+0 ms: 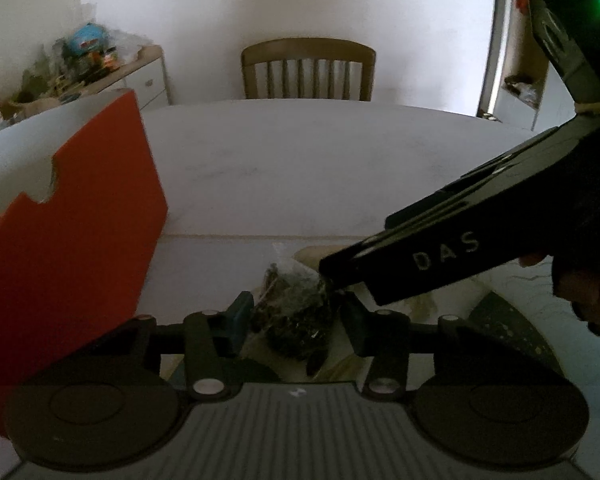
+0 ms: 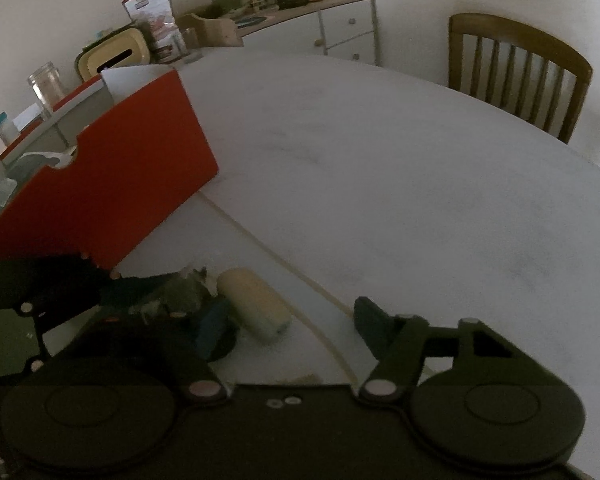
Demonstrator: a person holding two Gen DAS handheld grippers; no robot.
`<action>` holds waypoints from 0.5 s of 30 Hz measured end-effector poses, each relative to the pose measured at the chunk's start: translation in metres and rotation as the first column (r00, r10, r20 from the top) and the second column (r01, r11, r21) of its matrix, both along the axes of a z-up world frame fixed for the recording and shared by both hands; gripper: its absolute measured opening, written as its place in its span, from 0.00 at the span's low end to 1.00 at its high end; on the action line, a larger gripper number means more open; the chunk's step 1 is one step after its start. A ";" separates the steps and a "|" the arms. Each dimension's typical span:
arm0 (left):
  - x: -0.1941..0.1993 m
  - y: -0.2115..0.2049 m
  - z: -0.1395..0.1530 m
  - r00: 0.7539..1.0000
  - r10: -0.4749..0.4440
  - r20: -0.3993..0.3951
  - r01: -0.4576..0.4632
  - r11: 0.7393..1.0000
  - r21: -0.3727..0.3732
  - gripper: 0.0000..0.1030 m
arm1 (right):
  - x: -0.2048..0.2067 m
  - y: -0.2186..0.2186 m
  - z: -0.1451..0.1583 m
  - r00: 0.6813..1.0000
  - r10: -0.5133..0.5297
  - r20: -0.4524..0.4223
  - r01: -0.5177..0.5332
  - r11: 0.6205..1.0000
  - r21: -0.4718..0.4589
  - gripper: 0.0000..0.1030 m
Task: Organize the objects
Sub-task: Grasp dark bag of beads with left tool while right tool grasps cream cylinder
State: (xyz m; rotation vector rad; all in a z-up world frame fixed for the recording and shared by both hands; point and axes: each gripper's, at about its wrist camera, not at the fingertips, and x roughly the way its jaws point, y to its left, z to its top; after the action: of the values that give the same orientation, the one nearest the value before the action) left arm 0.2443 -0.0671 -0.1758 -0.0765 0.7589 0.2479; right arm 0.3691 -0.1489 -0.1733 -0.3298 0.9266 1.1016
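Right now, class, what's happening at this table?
A person holds a gripper in each hand over a white table. The left gripper straddles a clear bag of dark bits. The right gripper stands open around a pale roll. A red box stands open beside them.

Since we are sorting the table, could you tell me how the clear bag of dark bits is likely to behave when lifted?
The clear bag looks crinkled and soft, so it will probably sag and change shape between the left gripper fingers. Its loose dark contents may shift downward. The thin glossy film could slip, though it seems light.
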 end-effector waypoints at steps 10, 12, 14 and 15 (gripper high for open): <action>-0.005 0.007 0.003 0.999 0.051 -0.016 -0.051 0.998 -0.046 0.38 | -0.004 0.010 0.000 0.998 0.040 -0.043 -0.037 0.998 0.051 0.28; -0.006 0.008 0.004 0.998 0.053 -0.021 -0.054 0.997 -0.058 0.37 | -0.006 0.009 0.001 0.999 0.023 -0.045 -0.021 0.998 0.052 0.27; -0.007 0.009 0.006 0.998 0.055 -0.022 -0.056 0.996 -0.064 0.35 | -0.007 0.007 0.001 0.999 -0.004 -0.049 0.007 0.999 0.052 0.24; -0.008 0.008 0.007 0.998 0.053 -0.024 -0.055 0.997 -0.062 0.35 | -0.008 0.005 0.002 0.998 -0.025 -0.052 0.028 0.998 0.056 0.23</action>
State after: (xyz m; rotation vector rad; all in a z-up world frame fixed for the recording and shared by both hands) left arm 0.2366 -0.0591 -0.1686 -0.1542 0.7880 0.2767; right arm 0.3614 -0.1441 -0.1709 -0.2428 0.9409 1.1143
